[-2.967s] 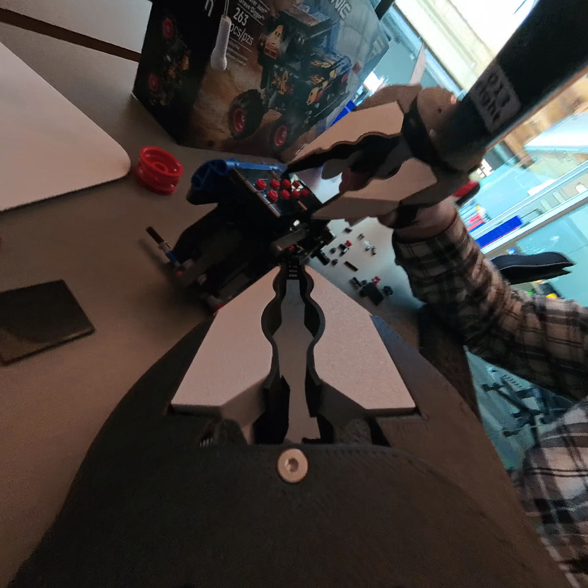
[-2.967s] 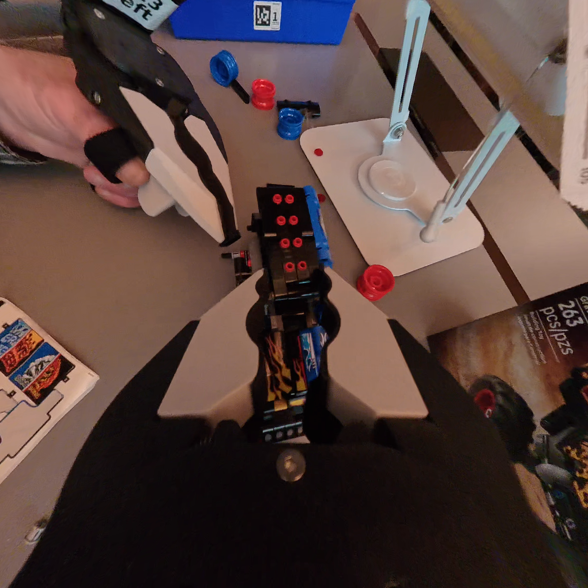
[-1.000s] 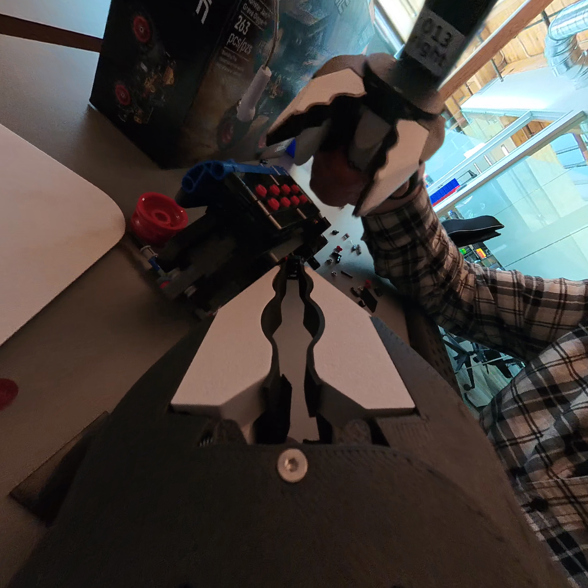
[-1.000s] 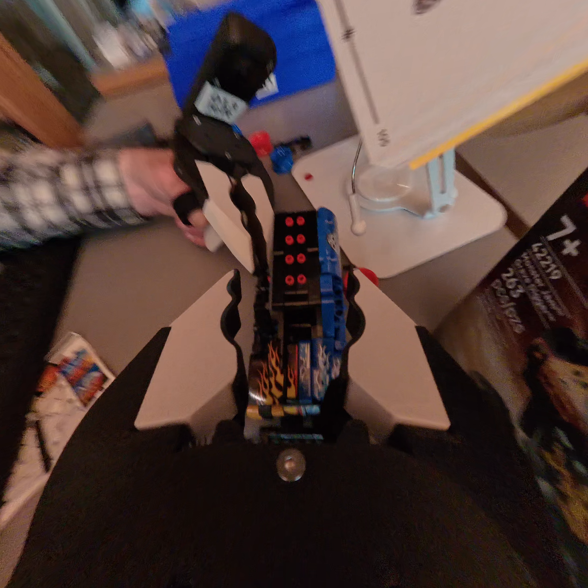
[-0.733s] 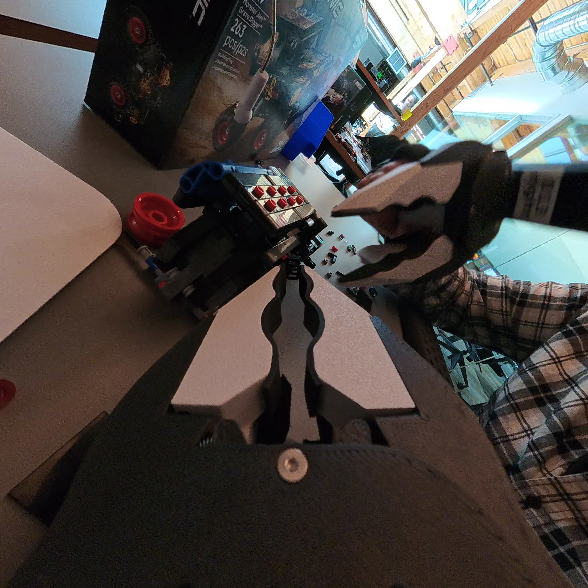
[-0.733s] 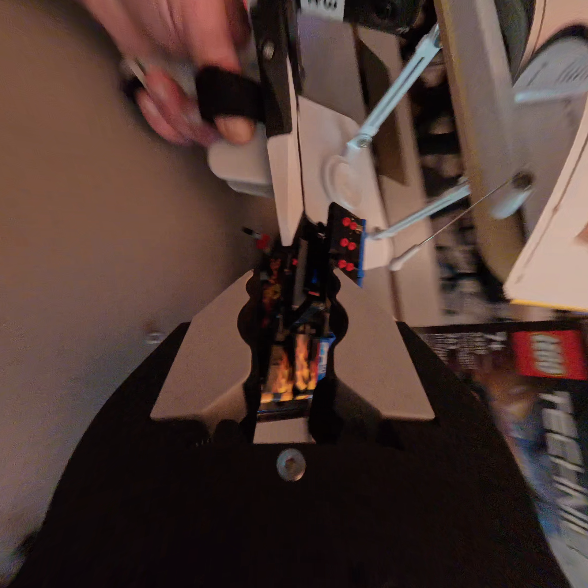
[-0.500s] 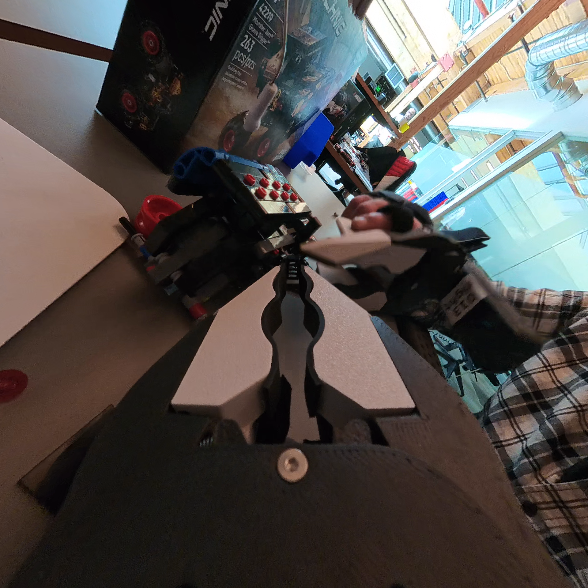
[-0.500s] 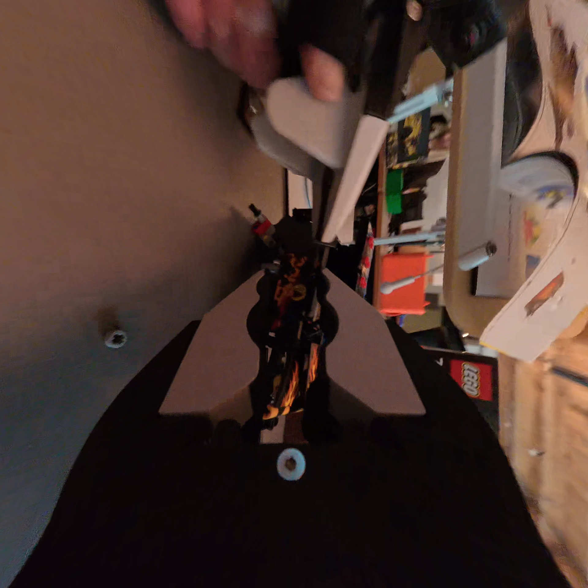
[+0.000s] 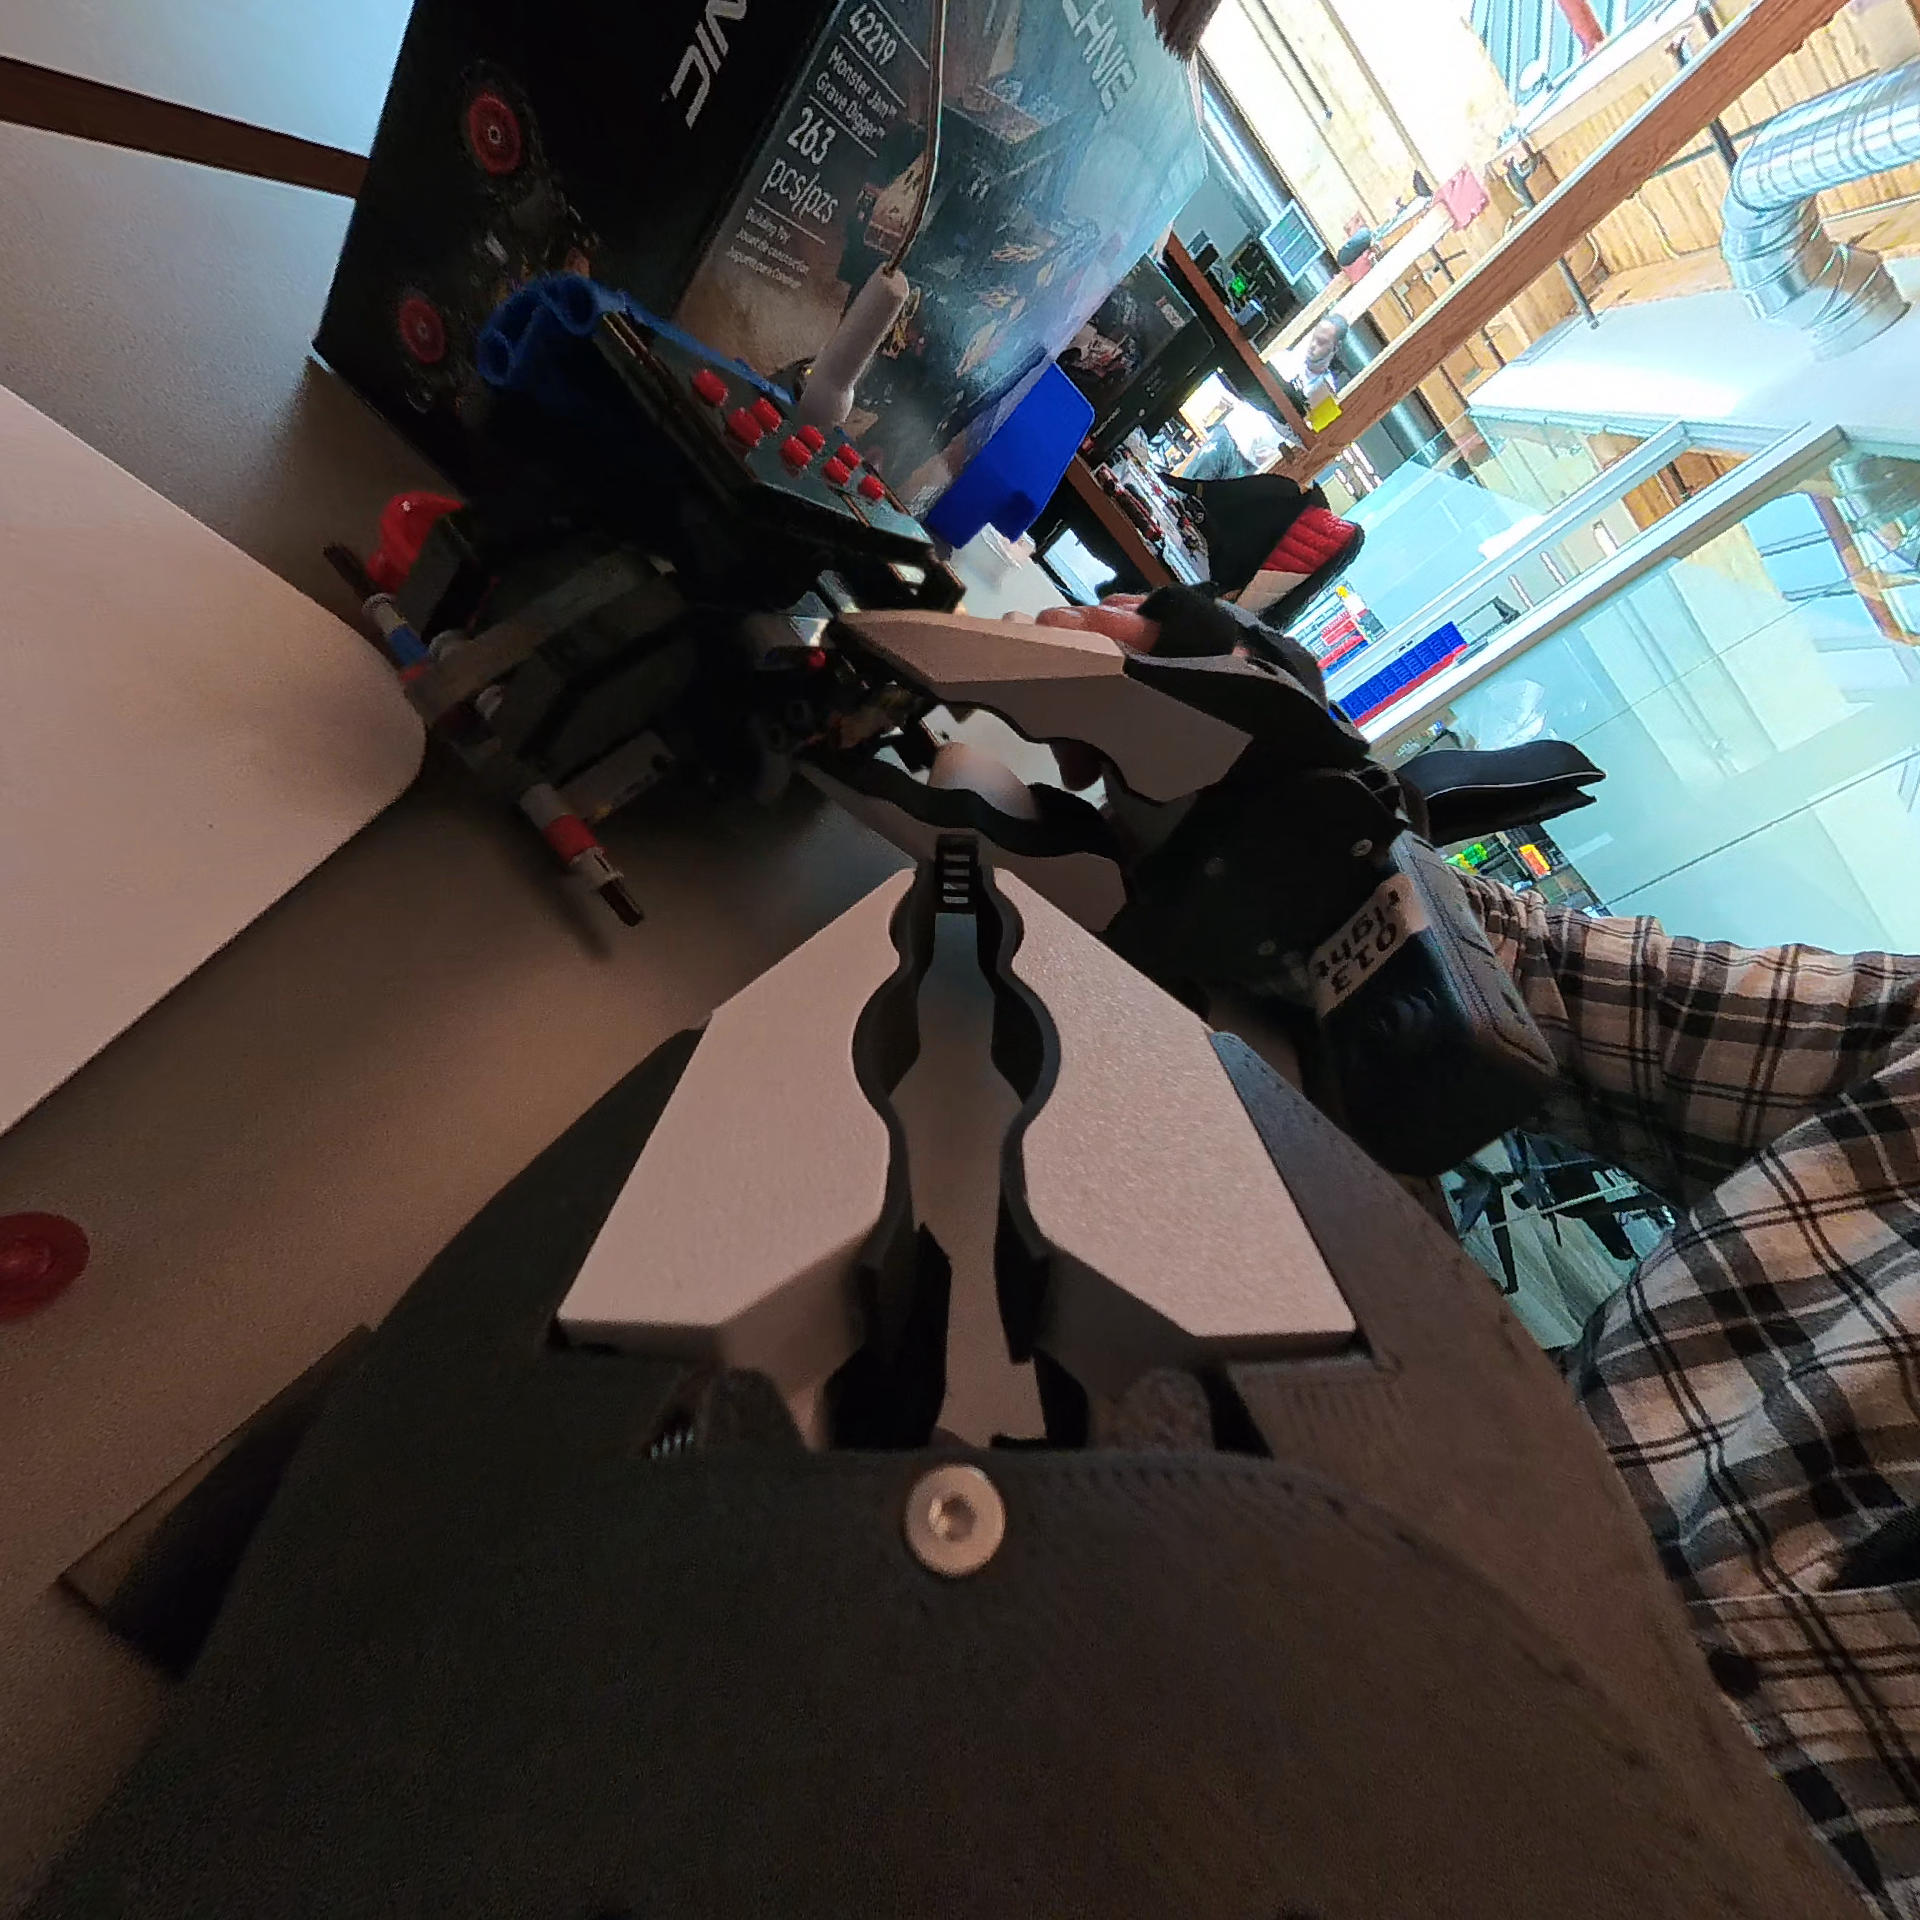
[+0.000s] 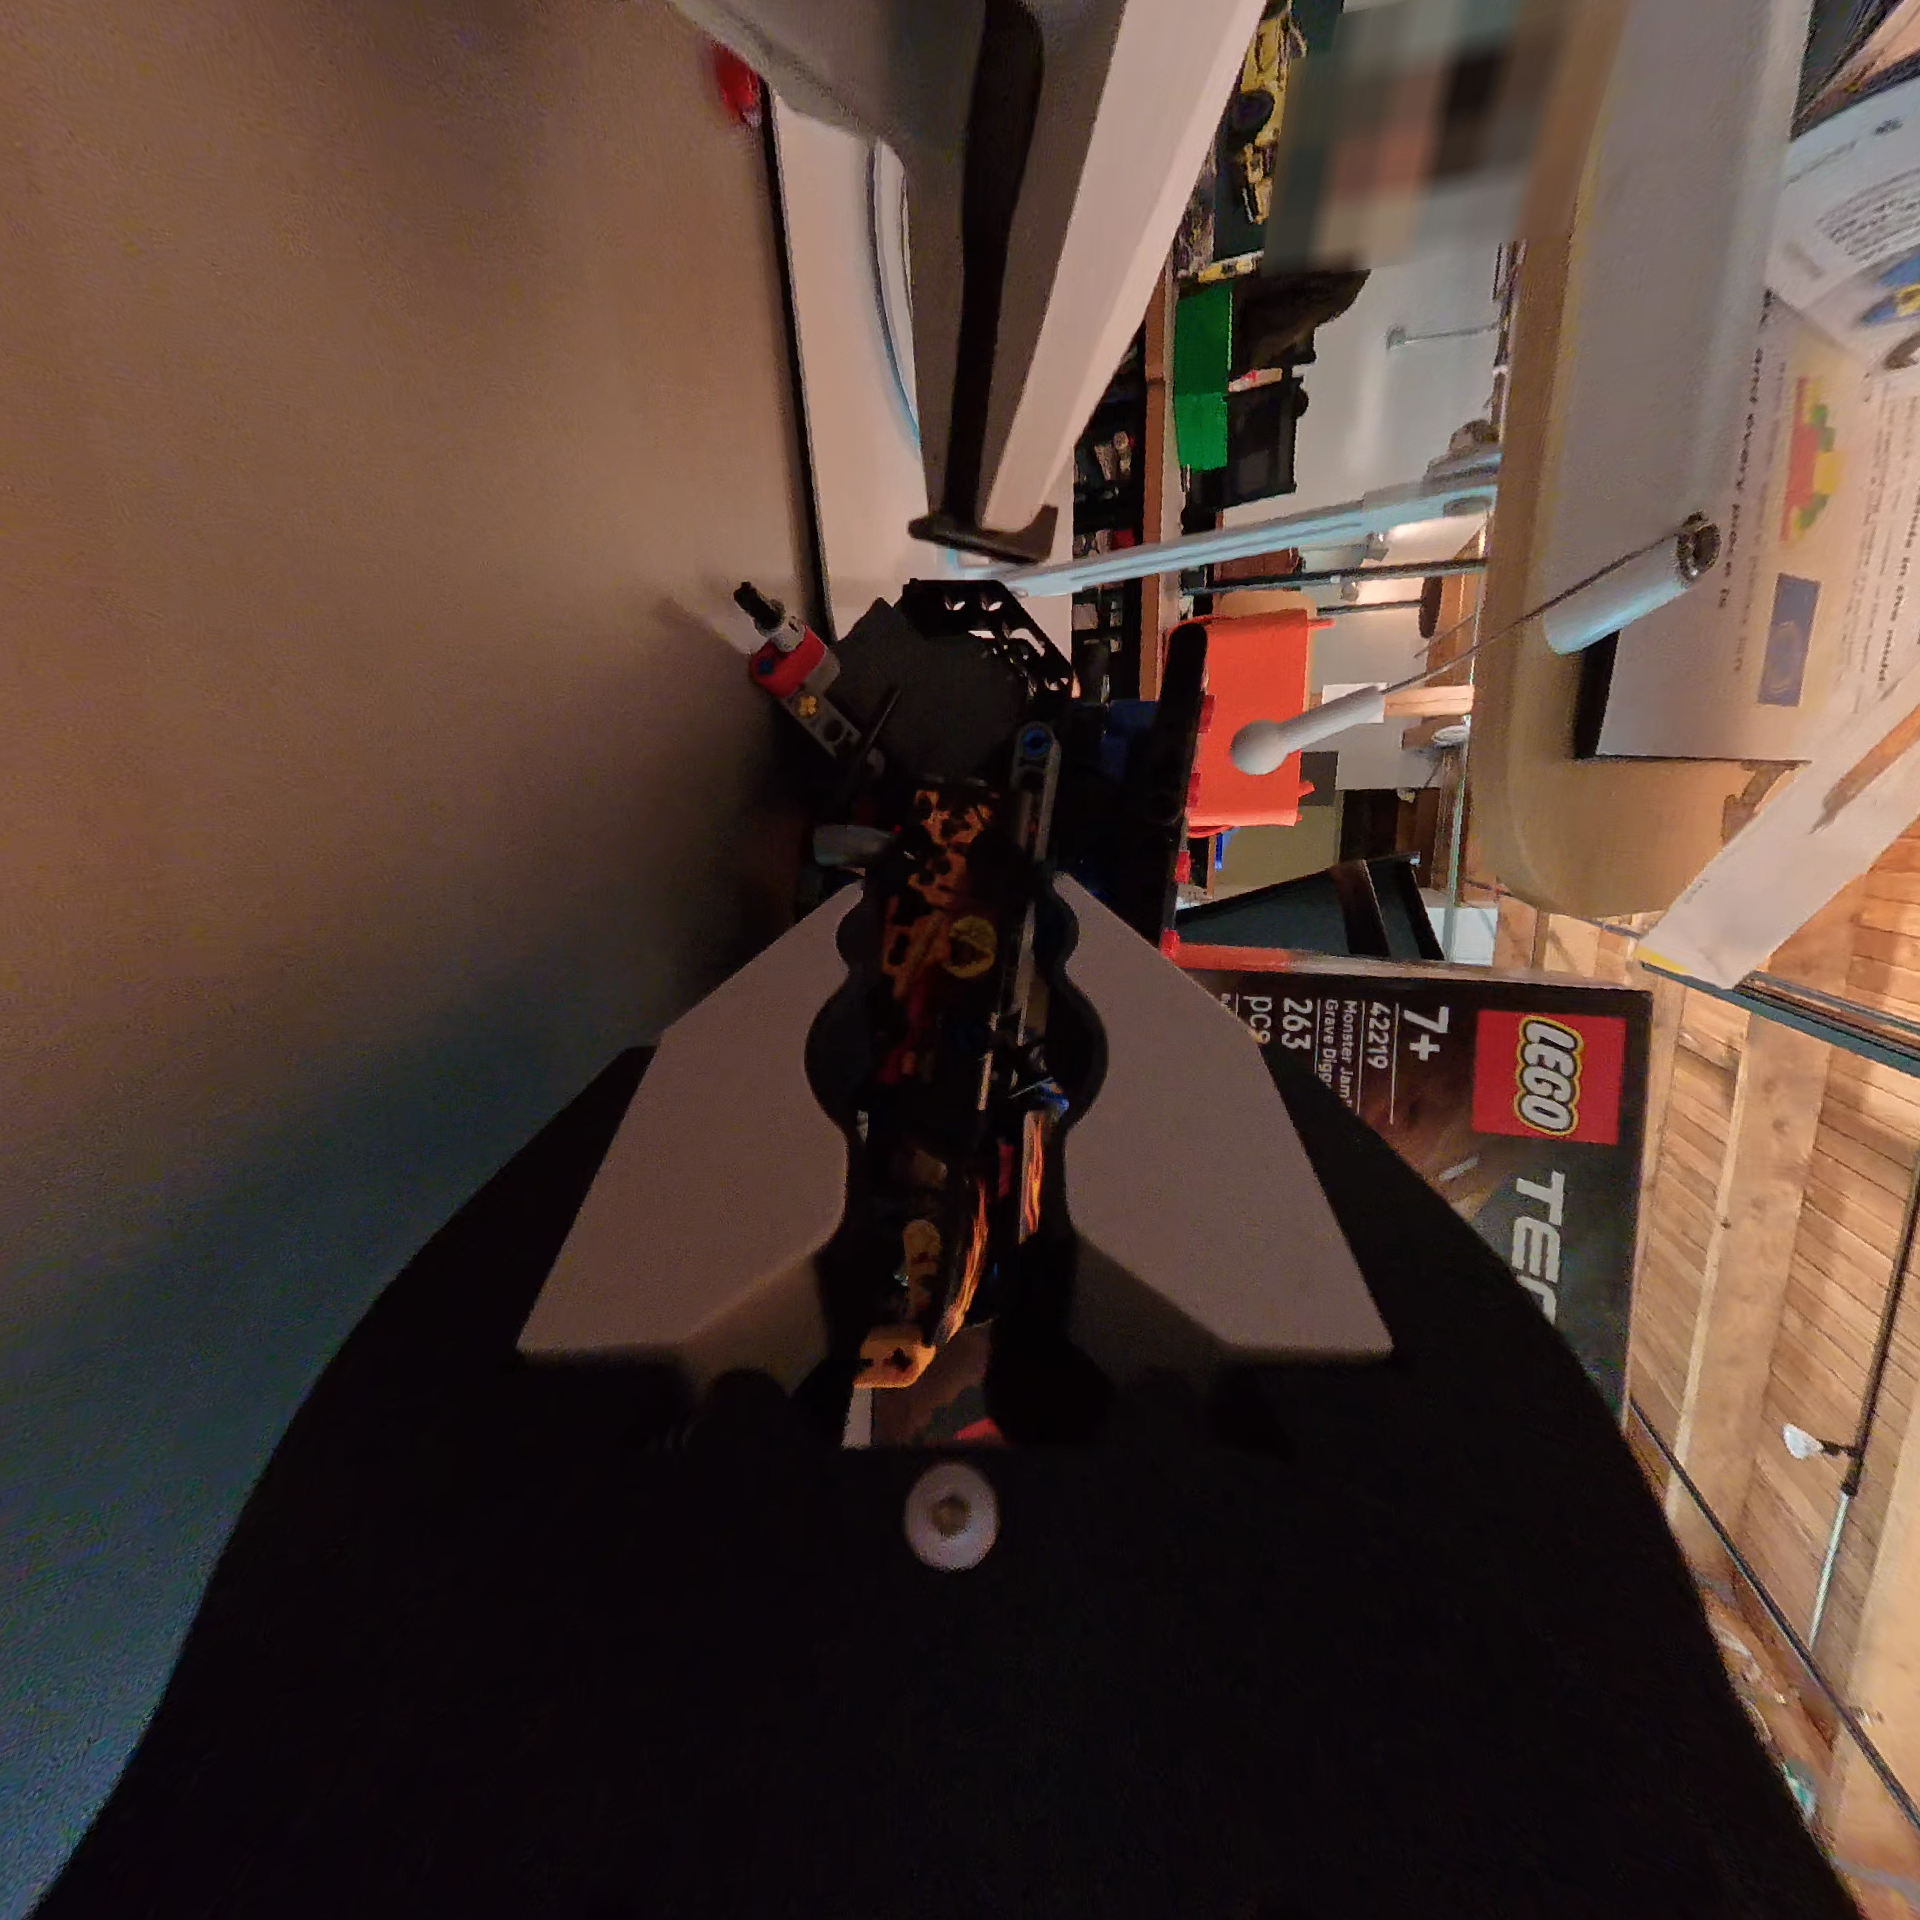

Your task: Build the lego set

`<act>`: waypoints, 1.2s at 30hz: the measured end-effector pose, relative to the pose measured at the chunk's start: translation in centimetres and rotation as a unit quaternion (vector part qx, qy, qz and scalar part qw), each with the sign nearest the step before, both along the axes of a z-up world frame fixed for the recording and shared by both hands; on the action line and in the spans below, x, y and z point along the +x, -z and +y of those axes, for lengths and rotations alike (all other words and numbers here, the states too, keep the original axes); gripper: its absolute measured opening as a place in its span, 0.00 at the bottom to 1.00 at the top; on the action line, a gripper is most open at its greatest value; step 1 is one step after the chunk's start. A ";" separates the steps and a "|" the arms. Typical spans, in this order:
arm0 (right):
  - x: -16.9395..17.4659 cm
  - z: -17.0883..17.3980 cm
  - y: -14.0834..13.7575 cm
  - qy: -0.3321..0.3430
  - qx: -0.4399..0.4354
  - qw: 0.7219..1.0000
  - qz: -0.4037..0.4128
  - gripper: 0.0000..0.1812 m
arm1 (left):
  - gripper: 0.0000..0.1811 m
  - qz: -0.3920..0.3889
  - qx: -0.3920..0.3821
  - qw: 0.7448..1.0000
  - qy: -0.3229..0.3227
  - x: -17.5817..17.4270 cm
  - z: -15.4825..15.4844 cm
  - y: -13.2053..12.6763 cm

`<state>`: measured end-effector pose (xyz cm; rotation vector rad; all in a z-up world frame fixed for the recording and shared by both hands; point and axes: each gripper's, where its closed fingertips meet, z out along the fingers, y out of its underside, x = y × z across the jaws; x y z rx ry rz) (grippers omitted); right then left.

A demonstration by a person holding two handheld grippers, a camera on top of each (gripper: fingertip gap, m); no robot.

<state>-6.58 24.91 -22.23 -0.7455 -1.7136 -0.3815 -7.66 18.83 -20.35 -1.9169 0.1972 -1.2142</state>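
My right gripper [image 10: 951, 935] is clamped on the truck model [image 10: 956, 831]; my left gripper [image 9: 954, 883] pinches a small black piece [image 9: 954, 871] just behind it.

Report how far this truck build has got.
Done: the truck body is assembled, with flame-stickered panels and red studs on top. In hand: the right hand-held gripper clamps the body tilted above the table; the left hand-held gripper pinches a small black piece. Left: wheels; a red rim lies loose.

A white stand base [image 9: 156, 665] on the table [image 9: 312, 1091], blue bin [image 9: 1013, 457] seemingly farther back
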 end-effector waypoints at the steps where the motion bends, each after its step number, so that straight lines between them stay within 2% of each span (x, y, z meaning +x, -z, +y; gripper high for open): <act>1: 0.0 0.3 0.0 0.005 0.002 1.000 -0.001 0.14 | 0.03 0.000 0.000 1.000 -0.001 0.0 0.0 0.0; 5: 0.2 0.1 -0.5 -0.008 -0.025 1.000 0.009 0.13 | 0.03 -0.002 0.010 1.000 -0.008 -0.1 0.2 -0.3; 9: 0.6 -2.1 -1.3 -0.050 -0.093 0.994 0.017 0.13 | 0.03 0.013 0.027 0.999 -0.010 0.1 0.2 -0.6; 13: 1.0 -4.8 -2.6 -0.095 -0.174 0.979 0.038 0.13 | 0.03 0.028 0.053 0.998 0.007 1.4 -0.6 -2.2; 17: 1.3 -6.3 -3.0 -0.125 -0.240 0.961 0.050 0.13 | 0.04 0.039 0.029 0.999 0.008 1.8 -1.0 -1.7; 22: 1.6 -6.7 -4.0 -0.146 -0.314 0.935 0.073 0.13 | 0.04 0.015 0.029 0.999 0.013 2.0 -1.3 -2.5; 29: 1.4 -6.1 -3.2 -0.163 -0.375 0.909 0.080 0.12 | 0.03 -0.065 0.004 0.997 0.046 1.9 -0.8 -1.8; 36: 0.9 -5.1 -2.9 -0.161 -0.397 0.900 0.082 0.12 | 0.03 -0.063 0.006 0.997 0.035 1.3 0.5 -1.6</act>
